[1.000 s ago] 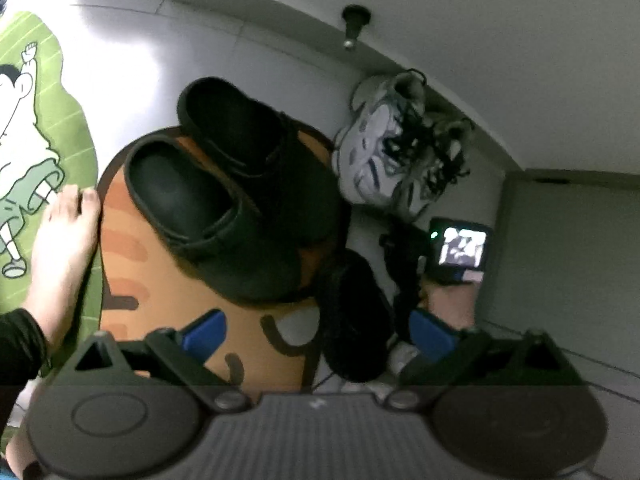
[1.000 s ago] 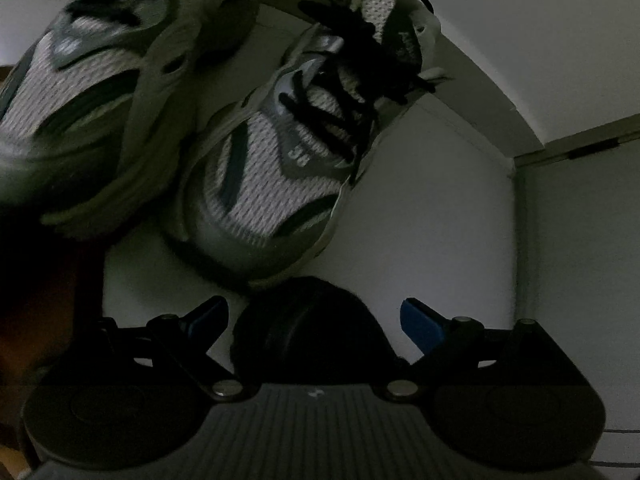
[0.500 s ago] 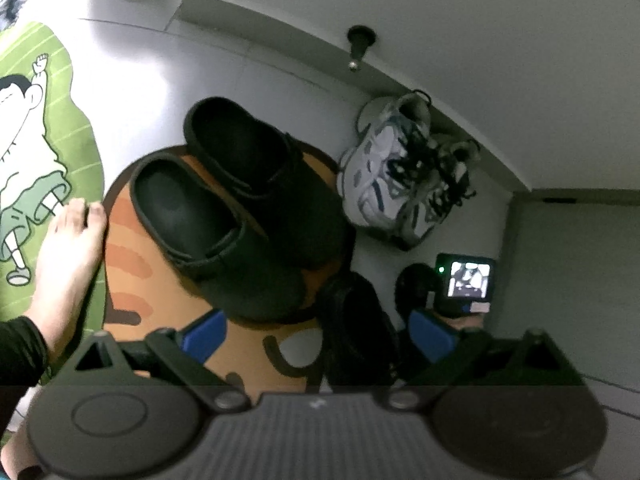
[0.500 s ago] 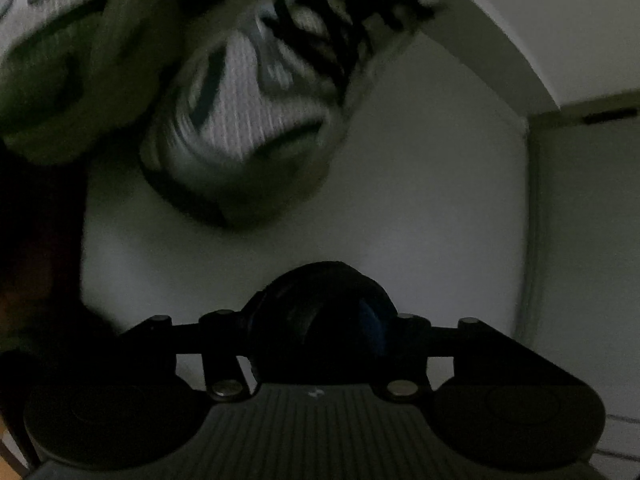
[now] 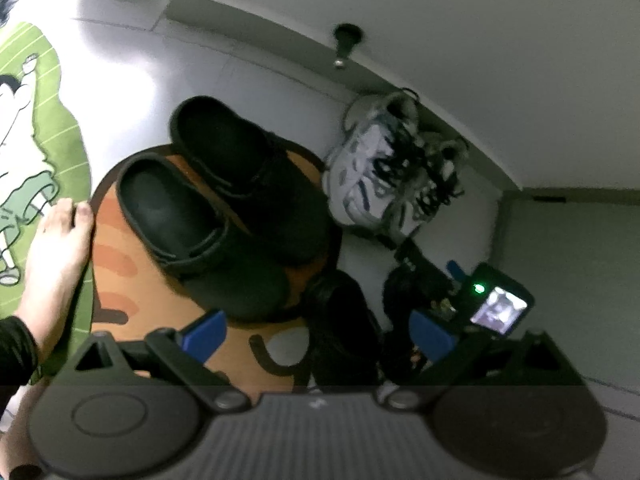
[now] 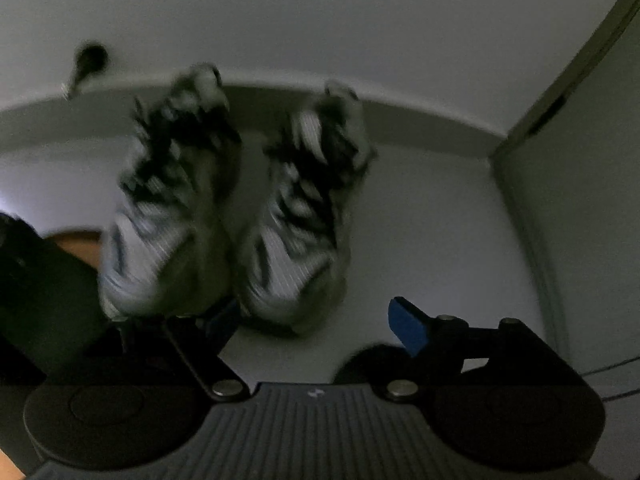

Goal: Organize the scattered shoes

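Observation:
Two black clogs (image 5: 208, 216) sit side by side on an orange mat (image 5: 120, 264). A pair of white and grey sneakers (image 5: 384, 176) with black laces stands by the wall, blurred in the right wrist view (image 6: 280, 248). A small black shoe (image 5: 344, 320) lies on the floor beyond my left gripper (image 5: 318, 334), which is open and holds nothing. A second dark shoe (image 5: 400, 292) lies beside it, under the right gripper's small screen (image 5: 500, 308). My right gripper (image 6: 316, 322) hovers before the sneakers, jaws opening, with nothing between its pads.
A person's bare foot (image 5: 56, 248) rests on a green cartoon mat (image 5: 36, 128) at the left. A black door stop (image 5: 346, 40) sticks out of the baseboard. A grey door or panel (image 6: 580, 200) closes off the right side. Pale floor tiles (image 5: 132, 80) lie behind the clogs.
The right gripper closed around a rounded black shoe end, then opened and rose, rolling so that both sneakers now stand upright in its view. The left gripper has stayed put.

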The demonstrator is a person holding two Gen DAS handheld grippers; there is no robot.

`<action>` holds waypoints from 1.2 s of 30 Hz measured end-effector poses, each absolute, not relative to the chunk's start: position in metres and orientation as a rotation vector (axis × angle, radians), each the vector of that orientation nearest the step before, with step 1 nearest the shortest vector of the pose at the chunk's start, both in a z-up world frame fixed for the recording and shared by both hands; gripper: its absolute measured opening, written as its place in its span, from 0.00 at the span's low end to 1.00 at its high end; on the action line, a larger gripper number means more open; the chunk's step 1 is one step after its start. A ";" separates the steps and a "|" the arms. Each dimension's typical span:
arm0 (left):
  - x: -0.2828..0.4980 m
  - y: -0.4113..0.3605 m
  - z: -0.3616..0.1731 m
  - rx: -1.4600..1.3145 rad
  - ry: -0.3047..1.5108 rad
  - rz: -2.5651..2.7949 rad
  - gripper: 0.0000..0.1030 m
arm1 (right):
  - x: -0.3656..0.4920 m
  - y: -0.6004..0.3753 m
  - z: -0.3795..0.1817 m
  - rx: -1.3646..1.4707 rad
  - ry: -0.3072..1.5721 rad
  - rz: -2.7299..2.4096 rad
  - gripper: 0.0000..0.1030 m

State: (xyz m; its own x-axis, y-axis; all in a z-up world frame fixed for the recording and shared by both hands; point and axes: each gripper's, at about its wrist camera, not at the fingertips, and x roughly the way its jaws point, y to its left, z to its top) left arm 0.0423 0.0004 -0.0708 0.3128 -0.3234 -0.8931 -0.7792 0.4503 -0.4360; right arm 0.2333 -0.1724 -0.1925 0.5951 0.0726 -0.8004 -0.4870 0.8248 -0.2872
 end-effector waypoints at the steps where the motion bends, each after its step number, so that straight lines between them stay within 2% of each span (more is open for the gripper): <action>1: 0.041 0.002 -0.072 -1.136 1.274 0.408 0.96 | 0.233 -0.166 -0.189 -0.499 0.875 0.358 0.84; 8: 0.037 0.023 -0.069 -1.205 1.244 0.421 0.97 | 0.229 -0.130 -0.179 -0.364 0.909 0.434 0.84; 21: 0.025 0.047 -0.076 -1.305 1.260 0.414 0.98 | 0.243 -0.058 -0.228 -0.511 0.976 0.423 0.86; 27: 0.018 0.056 -0.078 -1.284 1.268 0.453 0.98 | 0.261 -0.039 -0.250 -0.553 1.001 0.410 0.93; 36: 0.020 0.054 -0.078 -1.286 1.286 0.436 0.98 | 0.253 -0.040 -0.257 -0.639 0.972 0.440 0.88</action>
State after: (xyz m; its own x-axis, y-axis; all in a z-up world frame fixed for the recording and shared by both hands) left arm 0.0204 0.0538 -0.0779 0.3174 -0.3898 -0.8645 -0.8349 0.3174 -0.4497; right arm 0.2531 -0.0400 -0.2570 0.5010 0.0622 -0.8632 -0.6073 0.7359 -0.2995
